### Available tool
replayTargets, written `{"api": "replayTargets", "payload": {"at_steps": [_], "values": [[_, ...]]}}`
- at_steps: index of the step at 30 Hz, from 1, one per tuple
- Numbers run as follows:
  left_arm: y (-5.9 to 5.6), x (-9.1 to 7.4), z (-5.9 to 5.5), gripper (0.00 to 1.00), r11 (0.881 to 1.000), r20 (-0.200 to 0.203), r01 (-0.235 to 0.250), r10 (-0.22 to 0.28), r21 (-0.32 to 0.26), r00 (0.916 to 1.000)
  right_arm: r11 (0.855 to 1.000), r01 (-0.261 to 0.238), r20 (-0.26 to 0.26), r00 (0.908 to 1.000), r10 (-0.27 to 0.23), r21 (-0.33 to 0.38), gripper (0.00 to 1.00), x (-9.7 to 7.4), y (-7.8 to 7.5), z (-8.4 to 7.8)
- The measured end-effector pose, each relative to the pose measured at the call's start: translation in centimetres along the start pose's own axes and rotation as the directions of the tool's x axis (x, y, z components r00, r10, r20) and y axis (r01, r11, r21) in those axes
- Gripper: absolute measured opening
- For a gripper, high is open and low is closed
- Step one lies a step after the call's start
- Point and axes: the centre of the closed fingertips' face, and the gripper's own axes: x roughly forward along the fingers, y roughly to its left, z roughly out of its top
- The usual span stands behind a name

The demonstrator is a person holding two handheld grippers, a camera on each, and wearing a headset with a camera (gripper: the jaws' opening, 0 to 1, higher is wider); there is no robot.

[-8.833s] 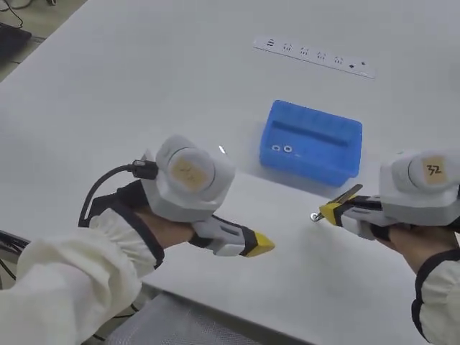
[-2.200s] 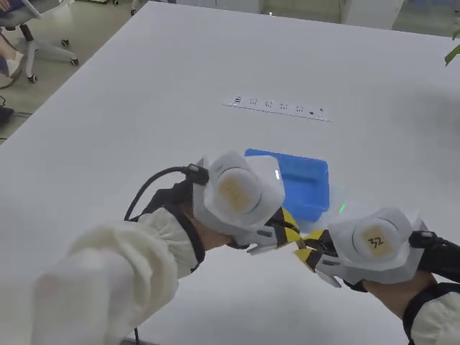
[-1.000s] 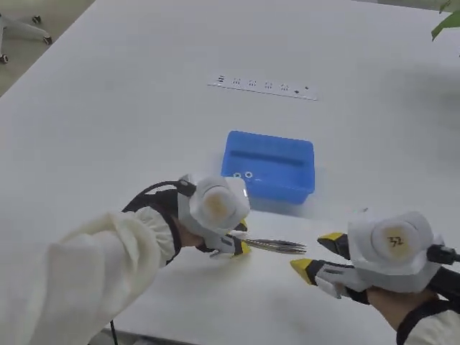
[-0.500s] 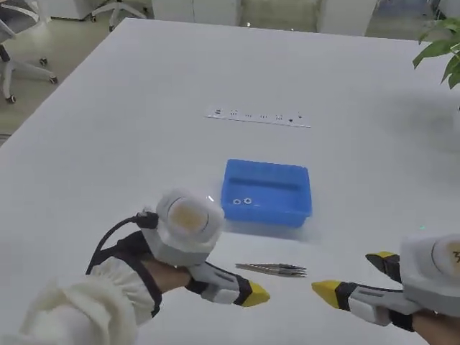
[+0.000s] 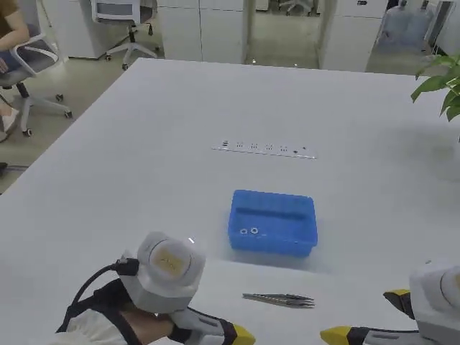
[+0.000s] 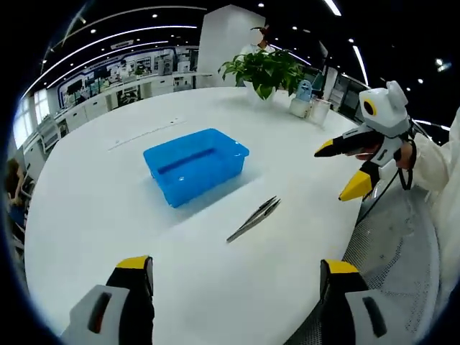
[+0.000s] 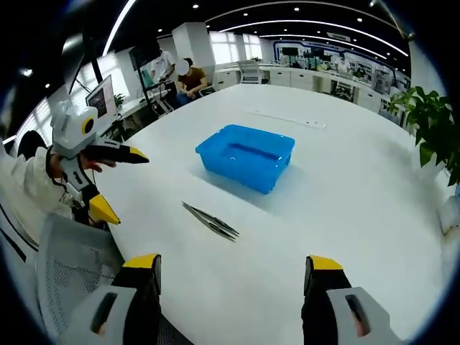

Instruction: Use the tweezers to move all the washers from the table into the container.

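The tweezers (image 5: 279, 299) are lying flat on the white surface (image 5: 144, 158), just in front of the blue container (image 5: 274, 195) and roughly between the two tools, touching neither. The left tool (image 6: 236, 266) is standing wide open and holding nothing, and the right tool (image 7: 233, 261) is likewise gaping and empty. Two washers (image 5: 249, 231) are sitting inside the container near its left front corner. Whether any more are lying out on the surface is hard to say, since they would be tiny and pale against the white top, and I am not making any out. The main risk is sitting in the pickup. The tweezers are thin, lying low on a smooth top, so a jaw coming down slightly off line is likely to be pushing them along rather than gripping them, possibly toward the near edge. Pinching them too far from the middle could be leaving them pivoting in the grip, and squeezing across both arms would be pressing the tips shut, making them useless for lifting a washer. A careless sweep could also be nudging the container, which looks light, toward the power strip (image 5: 264, 149) beyond it.
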Motion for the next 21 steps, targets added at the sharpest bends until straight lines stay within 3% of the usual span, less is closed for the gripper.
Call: {"api": "replayTargets", "payload": {"at_steps": [7,21], "values": [[0.1,-0.2,-0.2,0.99,1.000,-0.009,-0.018,0.018,0.006,0.9998,1.000,-0.013,-0.026,0.9996,0.012,-0.028,0.81,0.7,0.9,-0.4],[0.5,-0.4,-0.1,0.99,0.999,-0.007,-0.032,0.032,-0.001,0.9995,0.999,-0.027,-0.032,0.9991,0.026,-0.029,0.80,1.3,1.1,-0.2]]}}
